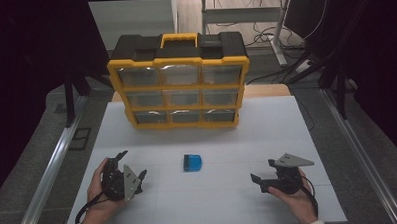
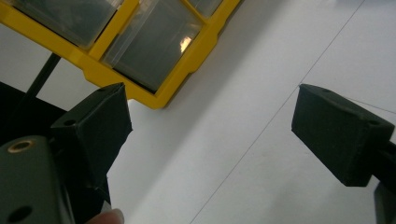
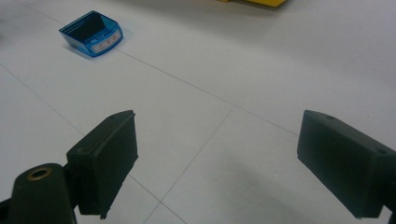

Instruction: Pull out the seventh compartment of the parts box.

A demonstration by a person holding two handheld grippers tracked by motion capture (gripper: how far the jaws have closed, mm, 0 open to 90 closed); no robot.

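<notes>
A small blue translucent box (image 1: 193, 162) lies on the white table (image 1: 282, 134), midway between the two hands; in the right gripper view the blue box (image 3: 92, 33) is far off at the upper left. My left gripper (image 1: 132, 164) rests at the near left, held in a hand, open and with nothing in it. Its jaws stand wide apart in the left gripper view (image 2: 210, 121), pointing at the organizer's lower corner (image 2: 154, 46). My right gripper (image 1: 262, 171) sits at the near right, open and aimed leftward. Bare table shows between its jaws (image 3: 217, 163).
A yellow and black drawer organizer (image 1: 179, 87) with clear-fronted drawers stands upright at the back middle of the table. Dark curtains flank both sides. Metal rails run along the floor at left and right, and cables lie behind the table.
</notes>
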